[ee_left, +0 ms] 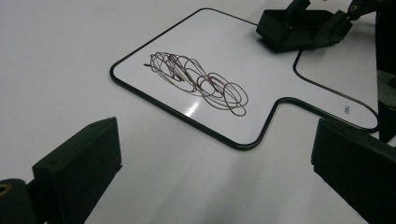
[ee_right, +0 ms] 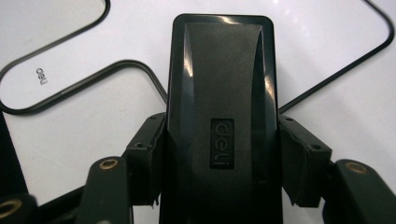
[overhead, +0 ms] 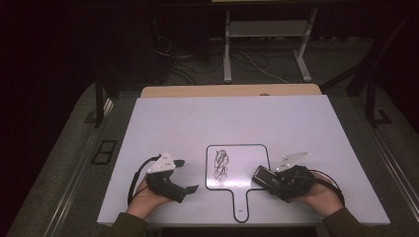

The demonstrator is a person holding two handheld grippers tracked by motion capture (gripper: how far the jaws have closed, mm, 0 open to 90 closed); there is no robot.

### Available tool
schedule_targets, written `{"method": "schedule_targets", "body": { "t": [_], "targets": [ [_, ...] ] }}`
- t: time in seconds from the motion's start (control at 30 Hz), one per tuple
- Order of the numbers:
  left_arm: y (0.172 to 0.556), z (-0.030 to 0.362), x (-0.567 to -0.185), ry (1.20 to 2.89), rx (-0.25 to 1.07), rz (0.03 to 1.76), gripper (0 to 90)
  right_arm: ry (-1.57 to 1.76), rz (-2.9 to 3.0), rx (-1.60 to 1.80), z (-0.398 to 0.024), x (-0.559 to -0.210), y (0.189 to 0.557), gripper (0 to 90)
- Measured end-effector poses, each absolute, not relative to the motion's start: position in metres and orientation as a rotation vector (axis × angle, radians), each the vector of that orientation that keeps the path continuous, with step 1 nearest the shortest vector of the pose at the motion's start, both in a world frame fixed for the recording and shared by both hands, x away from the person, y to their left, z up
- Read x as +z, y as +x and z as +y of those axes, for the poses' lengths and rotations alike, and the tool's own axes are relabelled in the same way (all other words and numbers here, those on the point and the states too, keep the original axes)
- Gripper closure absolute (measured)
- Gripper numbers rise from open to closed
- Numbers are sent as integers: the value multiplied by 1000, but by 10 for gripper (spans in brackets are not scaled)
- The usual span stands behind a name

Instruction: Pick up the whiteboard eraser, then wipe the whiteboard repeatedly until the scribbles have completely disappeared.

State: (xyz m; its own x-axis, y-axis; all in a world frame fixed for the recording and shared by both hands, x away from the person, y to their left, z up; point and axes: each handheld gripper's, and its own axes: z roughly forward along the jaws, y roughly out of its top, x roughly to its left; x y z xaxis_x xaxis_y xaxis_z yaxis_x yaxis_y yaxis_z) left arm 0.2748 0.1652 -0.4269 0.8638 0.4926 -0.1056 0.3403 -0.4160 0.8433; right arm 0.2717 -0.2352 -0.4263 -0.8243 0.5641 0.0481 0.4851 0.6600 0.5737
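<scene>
I see the white table (overhead: 188, 123) in a dark room; right gripper (ee_right: 219, 154) clamps an eraser (ee_right: 222, 93) at the whiteboard (overhead: 242, 163) edge; left gripper (ee_left: 210, 158) gapes wide beside it.

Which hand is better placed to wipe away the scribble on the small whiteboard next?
The right one, probably. The right tongs are already shut on the black eraser at the whiteboard edge, close to the scribble. The left tongs are open and hold nothing.

Overhead forward-down view, two close jaw-level views, whiteboard (overhead: 237, 168) shared
</scene>
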Motion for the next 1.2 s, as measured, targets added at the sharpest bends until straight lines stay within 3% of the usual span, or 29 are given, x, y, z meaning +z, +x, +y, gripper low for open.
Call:
{"method": "schedule_targets", "body": {
  "t": [0.77,1.2],
  "targets": [
    [275,165,-427,2031,179,609,6,882,2722,1008,-242,-406,287,388],
    [273,167,-428,2027,182,614,6,832,2722,1051,-225,-395,308,389]
  ]
}}
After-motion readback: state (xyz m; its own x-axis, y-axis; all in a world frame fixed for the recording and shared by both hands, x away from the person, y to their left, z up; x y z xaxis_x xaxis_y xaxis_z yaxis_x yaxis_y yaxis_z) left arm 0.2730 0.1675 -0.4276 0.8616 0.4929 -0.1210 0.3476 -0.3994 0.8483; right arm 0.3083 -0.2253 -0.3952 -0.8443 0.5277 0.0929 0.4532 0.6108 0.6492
